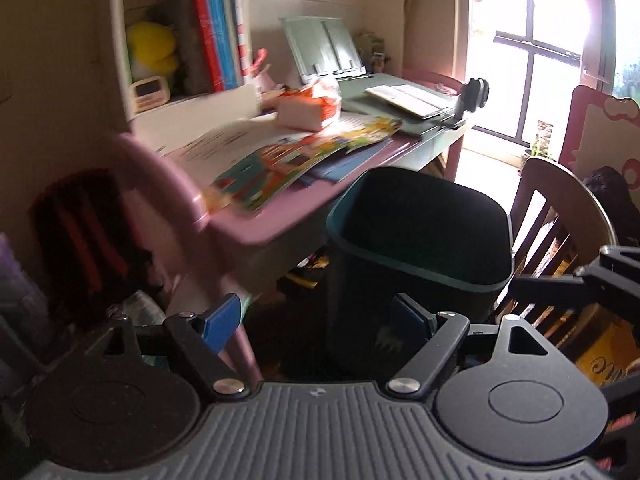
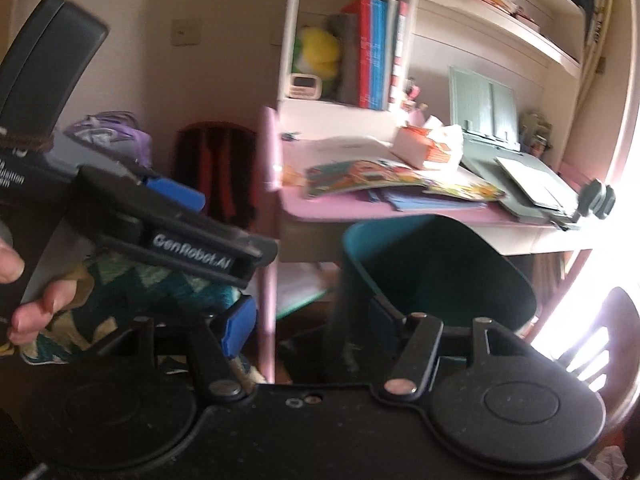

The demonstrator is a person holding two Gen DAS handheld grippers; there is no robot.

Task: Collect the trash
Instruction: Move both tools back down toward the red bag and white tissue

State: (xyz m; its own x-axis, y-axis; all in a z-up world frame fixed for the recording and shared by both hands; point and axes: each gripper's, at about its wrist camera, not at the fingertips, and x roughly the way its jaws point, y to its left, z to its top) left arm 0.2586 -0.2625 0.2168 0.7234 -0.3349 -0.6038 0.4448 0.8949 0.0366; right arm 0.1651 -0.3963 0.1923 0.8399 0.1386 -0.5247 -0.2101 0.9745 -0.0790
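Fingers of both grippers stand spread with nothing between them: the left gripper (image 1: 316, 316) and the right gripper (image 2: 308, 320) each show blue pads held wide apart, empty. Both cameras look down and forward at the dark teal trash bin (image 1: 420, 232), which stands on the floor just in front of the pink table (image 1: 280, 216), its open mouth facing up and its near wall rising between the spread fingers in both views. What counts as trash is harder to pin down; the likeliest candidate is the crumpled white-and-orange wrapper or tissue pack (image 1: 310, 106) lying on the table beyond the bin, among picture books (image 1: 280, 160) and papers, in front of the shelf unit (image 1: 180, 40). It lies ahead of and above the fingers, past the far rim of the bin, so a reach must go up and over the bin mouth onto the tabletop. In the right wrist view the left gripper (image 2: 168, 216) shows at the left, held by a hand (image 2: 28, 304); the pack sits to the right of centre there, so I judge the right hand the better placed.
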